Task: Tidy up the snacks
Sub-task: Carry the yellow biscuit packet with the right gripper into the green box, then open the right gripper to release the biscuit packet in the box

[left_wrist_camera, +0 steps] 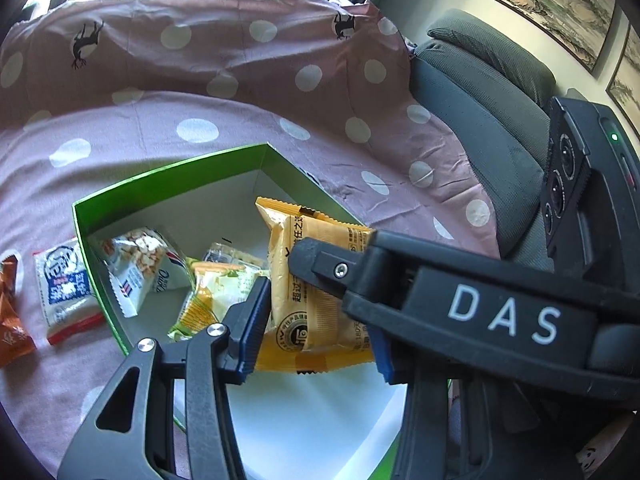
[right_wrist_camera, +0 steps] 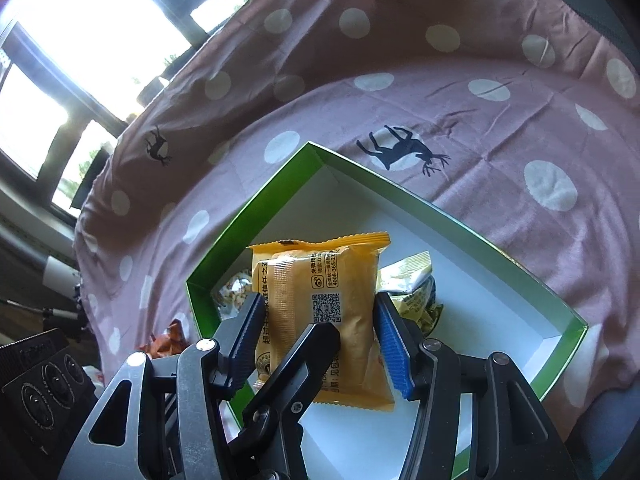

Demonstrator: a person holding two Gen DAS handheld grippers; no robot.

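Observation:
A yellow snack packet [left_wrist_camera: 320, 280] hangs upright over the open green box [left_wrist_camera: 172, 170] with white inside walls. My left gripper [left_wrist_camera: 316, 320] is shut on it, pads pressing on both sides. A finger [left_wrist_camera: 320, 264] of my right gripper lies across the packet's face. In the right wrist view my right gripper [right_wrist_camera: 320, 312] is also shut on the yellow packet [right_wrist_camera: 320, 280], above the green box [right_wrist_camera: 440, 210]. A left gripper finger [right_wrist_camera: 316, 340] crosses in front. Inside the box lie a white-and-blue packet [left_wrist_camera: 140, 268], a green-yellow packet [left_wrist_camera: 216, 292] and a small clear one [left_wrist_camera: 228, 254].
Left of the box, a white, blue and red packet [left_wrist_camera: 64, 288] and an orange packet [left_wrist_camera: 12, 320] lie on the pink spotted cloth [left_wrist_camera: 160, 128]. A grey armchair [left_wrist_camera: 480, 120] stands at the right. The cloth rises into a covered backrest behind the box.

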